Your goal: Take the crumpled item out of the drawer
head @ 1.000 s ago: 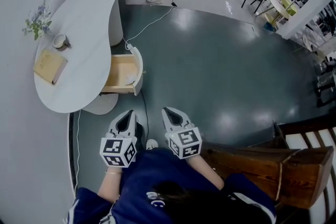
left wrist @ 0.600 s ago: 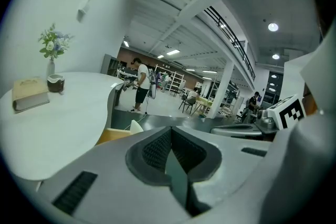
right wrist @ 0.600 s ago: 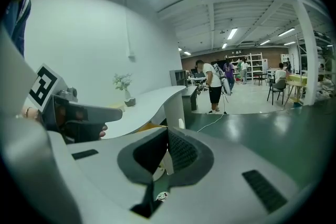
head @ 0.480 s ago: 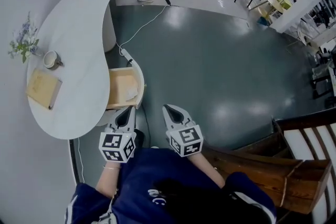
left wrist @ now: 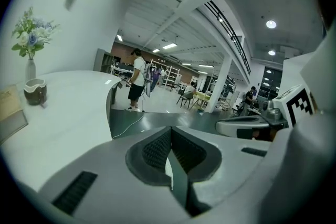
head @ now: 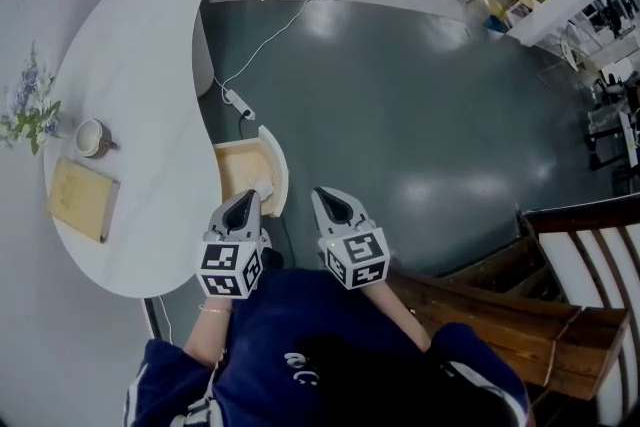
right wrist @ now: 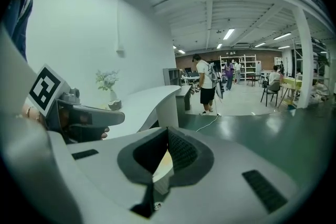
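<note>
Change: left tongs [head: 243, 199] and right tongs [head: 320, 194] are closing in on the drawer [head: 236, 165]. A second ago it was lying well ahead; now the left tip is reaching its near edge.
Surface [head: 140, 65]: white and curved. Flowers [head: 25, 105], cup [head: 90, 137] and tan book [head: 82, 200] are sitting along its left side.
Drawer: standing pulled open at the surface's right edge.
Crumpled item [head: 260, 187]: pale, lying inside the drawer's near right corner, just ahead of the left tongs.
Left tongs: jaws pressing together, gripping nothing.
Right tongs: jaws meeting at the tips, carrying nothing, hovering over dark floor [head: 400, 115] right of the drawer.
</note>
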Available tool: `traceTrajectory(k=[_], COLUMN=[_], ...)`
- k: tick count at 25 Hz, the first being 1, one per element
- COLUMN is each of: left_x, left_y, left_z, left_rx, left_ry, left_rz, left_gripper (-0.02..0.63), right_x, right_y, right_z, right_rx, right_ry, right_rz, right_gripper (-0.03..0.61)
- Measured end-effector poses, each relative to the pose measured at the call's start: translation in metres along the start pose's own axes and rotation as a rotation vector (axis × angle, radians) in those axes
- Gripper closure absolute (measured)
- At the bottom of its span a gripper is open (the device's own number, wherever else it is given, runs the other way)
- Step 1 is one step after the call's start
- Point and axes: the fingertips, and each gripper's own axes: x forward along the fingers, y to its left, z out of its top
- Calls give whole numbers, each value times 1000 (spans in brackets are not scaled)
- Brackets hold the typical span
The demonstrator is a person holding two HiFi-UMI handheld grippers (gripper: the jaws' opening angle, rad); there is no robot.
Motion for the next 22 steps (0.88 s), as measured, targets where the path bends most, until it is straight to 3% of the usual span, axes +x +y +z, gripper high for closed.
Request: traceTrajectory(k=[12, 22], left_x=[34, 57], left_y=[37, 41], left_z=[-13, -20], left_rx=[9, -42], left_ry=[116, 177], left_rz=[-58, -27], left_gripper=[609, 609], right_x=[29, 51], right_y=[-5, -15], right_z=[-6, 8], right_rx=[53, 4], right_ry=[52, 90], right_rz=[-82, -7], right_gripper=[571, 571])
